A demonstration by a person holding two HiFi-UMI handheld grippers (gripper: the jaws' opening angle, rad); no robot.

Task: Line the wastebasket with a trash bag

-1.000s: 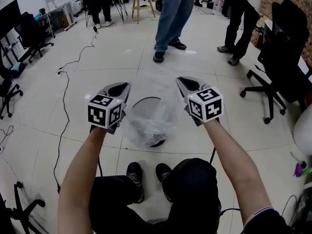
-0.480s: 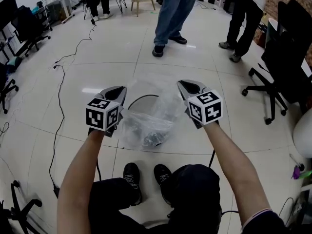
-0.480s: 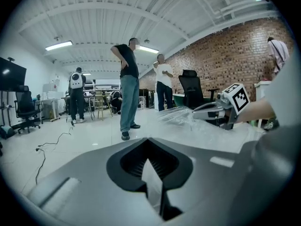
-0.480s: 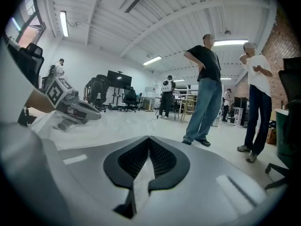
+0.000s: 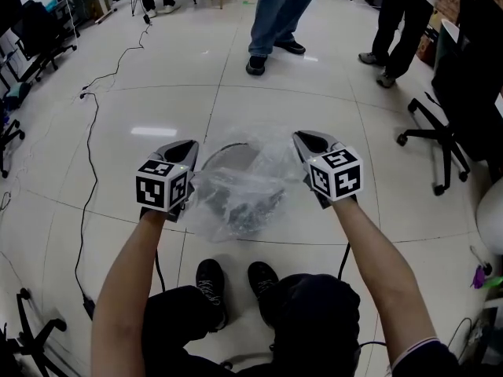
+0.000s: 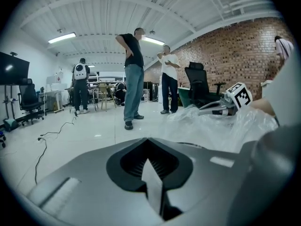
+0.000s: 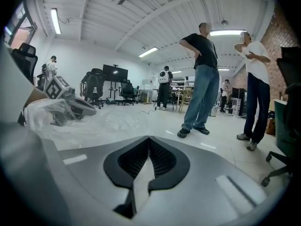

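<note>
Clear trash bag spread over round wastebasket, opposite edges pinched in closed left gripper and right gripper

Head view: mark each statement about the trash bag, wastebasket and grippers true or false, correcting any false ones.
1. The left gripper and right gripper are each shut on the trash bag. True.
2. The trash bag is black. False: it is clear plastic.
3. The wastebasket stands on a table. False: it stands on the tiled floor.
4. The bag spreads between the grippers over the wastebasket. True.
5. Nobody else is in the room. False: people stand beyond the wastebasket.
</note>
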